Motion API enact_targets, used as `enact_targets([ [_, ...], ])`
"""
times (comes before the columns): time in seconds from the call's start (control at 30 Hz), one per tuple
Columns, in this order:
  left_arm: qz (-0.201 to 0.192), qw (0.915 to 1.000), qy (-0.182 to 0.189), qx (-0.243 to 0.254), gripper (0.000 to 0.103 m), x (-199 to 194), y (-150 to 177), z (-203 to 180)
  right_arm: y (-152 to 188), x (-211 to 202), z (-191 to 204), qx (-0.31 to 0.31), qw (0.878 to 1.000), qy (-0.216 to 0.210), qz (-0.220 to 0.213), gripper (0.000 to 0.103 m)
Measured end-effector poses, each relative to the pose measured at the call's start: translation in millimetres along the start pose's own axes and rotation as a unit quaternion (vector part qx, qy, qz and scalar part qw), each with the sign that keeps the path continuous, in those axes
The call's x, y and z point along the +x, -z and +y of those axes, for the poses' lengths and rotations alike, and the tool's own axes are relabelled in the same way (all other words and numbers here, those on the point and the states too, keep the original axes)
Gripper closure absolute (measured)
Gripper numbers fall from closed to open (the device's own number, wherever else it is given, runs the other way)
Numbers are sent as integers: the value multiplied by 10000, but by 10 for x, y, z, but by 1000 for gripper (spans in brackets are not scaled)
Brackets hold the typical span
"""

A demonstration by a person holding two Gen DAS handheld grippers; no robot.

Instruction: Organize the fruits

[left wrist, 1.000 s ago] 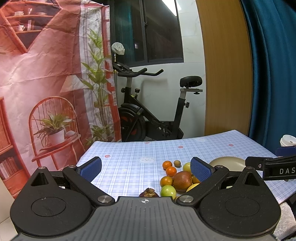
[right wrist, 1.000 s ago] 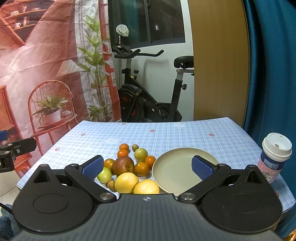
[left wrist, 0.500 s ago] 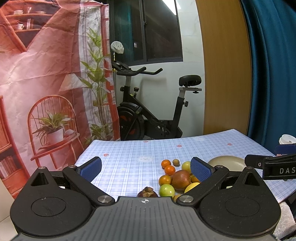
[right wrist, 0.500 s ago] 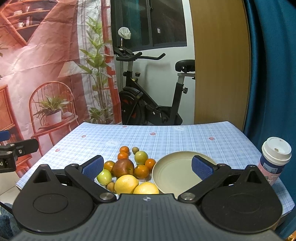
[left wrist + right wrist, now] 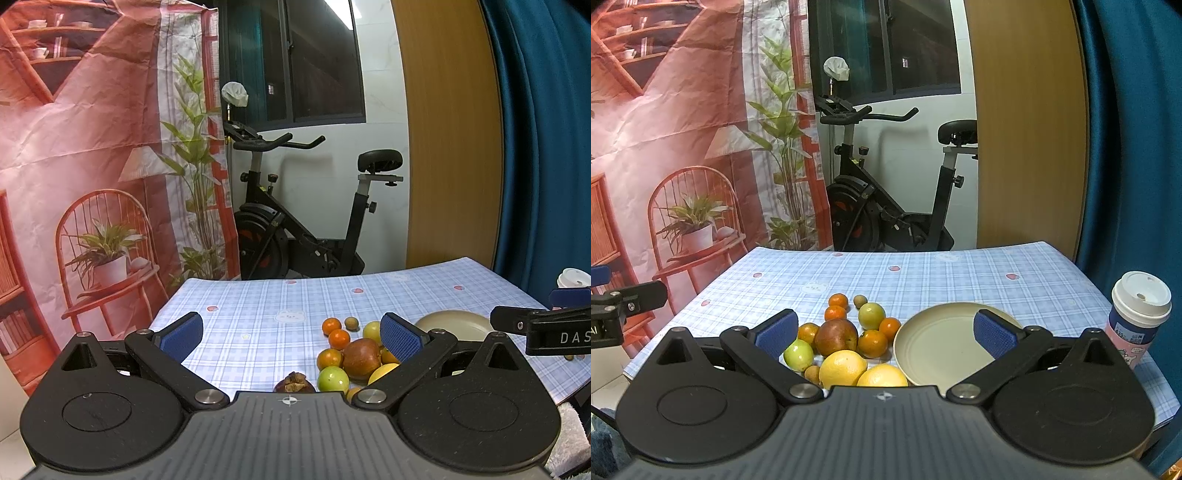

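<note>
The left gripper [image 5: 291, 334] hangs over the near left part of the table [image 5: 258, 314], jaws wide apart and empty. Its body hides the near edge of the cloth, and its right finger covers part of the fruit pile [image 5: 354, 354]. This view alone shows a dark brown, husked fruit [image 5: 294, 382] at the pile's left, half cut off by the gripper body. Left of the pile the checked cloth lies bare to the table's left edge.

The right gripper [image 5: 882, 334] is also spread wide, holding nothing, above the near edge. Its view gives the pile [image 5: 846, 339] more fully: a red apple [image 5: 836, 336], small oranges, green fruits, and two lemons [image 5: 843, 368] partly cut off by the gripper body. The beige plate [image 5: 942, 339] lies just right of the fruit, bare, its near rim hidden. A lidded paper cup [image 5: 1137, 317] stands near the table's right edge, barely showing in the left view.
</note>
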State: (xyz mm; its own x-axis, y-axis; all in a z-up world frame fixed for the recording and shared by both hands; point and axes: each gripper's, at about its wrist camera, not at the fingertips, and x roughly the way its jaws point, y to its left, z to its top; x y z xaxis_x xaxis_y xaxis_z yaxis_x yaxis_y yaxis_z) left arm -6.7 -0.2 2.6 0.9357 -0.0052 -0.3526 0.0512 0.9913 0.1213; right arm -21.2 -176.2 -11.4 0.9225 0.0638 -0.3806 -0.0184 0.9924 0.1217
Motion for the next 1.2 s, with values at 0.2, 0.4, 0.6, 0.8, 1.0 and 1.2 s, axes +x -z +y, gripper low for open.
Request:
enact_targets([
  [0.2, 13, 10000, 14, -14, 0, 12, -10, 11, 8, -10, 0, 19, 10000, -7, 6, 0],
  [0.4, 32, 10000, 6, -47, 0, 18, -3, 15, 3, -11, -6, 24, 10000, 0, -4, 0],
  [0.6, 38, 9999, -21, -132, 0, 30, -13, 33, -12, -23, -24, 55, 10000, 11, -71, 0],
  [0.8, -106, 9996, -116, -214, 0, 180, -64, 78, -96, -48, -182, 151, 9993, 30, -327, 0],
  [1.0, -310, 9990, -312, -82, 0, 531, -97, 58, -180, 62, -364, -87, 9925, -568, -1078, 0],
  [1.2, 211, 9995, -162, -169, 0, 988, -33, 73, -212, 522, -329, -270, 9935, -576, -942, 0],
])
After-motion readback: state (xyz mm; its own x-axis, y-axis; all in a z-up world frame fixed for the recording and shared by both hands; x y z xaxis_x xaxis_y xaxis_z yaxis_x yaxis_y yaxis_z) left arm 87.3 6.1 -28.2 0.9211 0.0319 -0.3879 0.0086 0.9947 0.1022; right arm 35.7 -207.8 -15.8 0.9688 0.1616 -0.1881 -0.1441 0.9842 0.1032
